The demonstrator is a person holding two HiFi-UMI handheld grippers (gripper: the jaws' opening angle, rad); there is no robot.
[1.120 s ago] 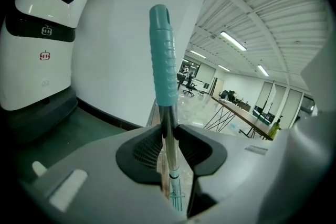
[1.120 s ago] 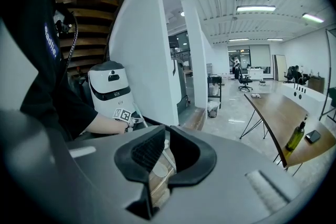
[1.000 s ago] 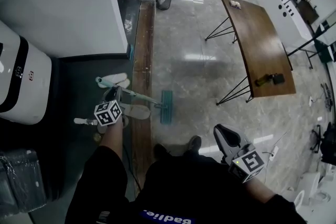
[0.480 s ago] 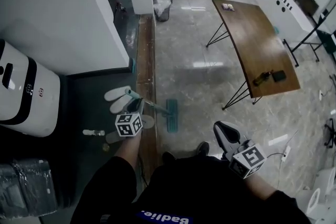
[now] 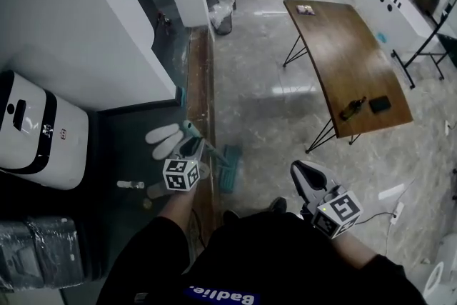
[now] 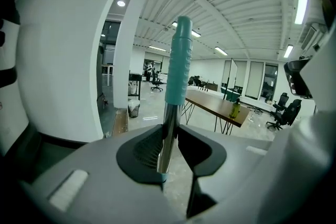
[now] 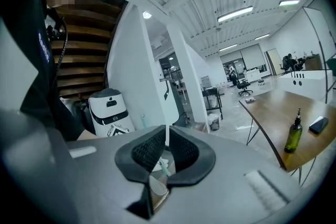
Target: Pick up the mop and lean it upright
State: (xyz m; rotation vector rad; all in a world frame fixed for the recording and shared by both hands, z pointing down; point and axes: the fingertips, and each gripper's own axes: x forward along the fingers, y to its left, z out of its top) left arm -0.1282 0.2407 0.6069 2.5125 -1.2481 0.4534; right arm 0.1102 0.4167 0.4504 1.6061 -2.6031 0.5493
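The left claw point(image 6: 169, 134) is clamped on the mop point(image 6: 177, 65), gripping its silvery shaft below the teal grip, with the flat teal head point(image 5: 230, 169) low at the floor point(image 5: 271, 111), touching or not I cannot tell, and the shaft between partly hidden; the right claw point(image 7: 166, 140) is closed and empty.

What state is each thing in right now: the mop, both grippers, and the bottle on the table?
Teal-handled flat mop: tilted, head down on the floor, handle end held up.
Left gripper: shut on the mop's metal handle, below the teal grip.
Right gripper: jaws together, nothing between them.
Green bottle: upright on the brown wooden table.
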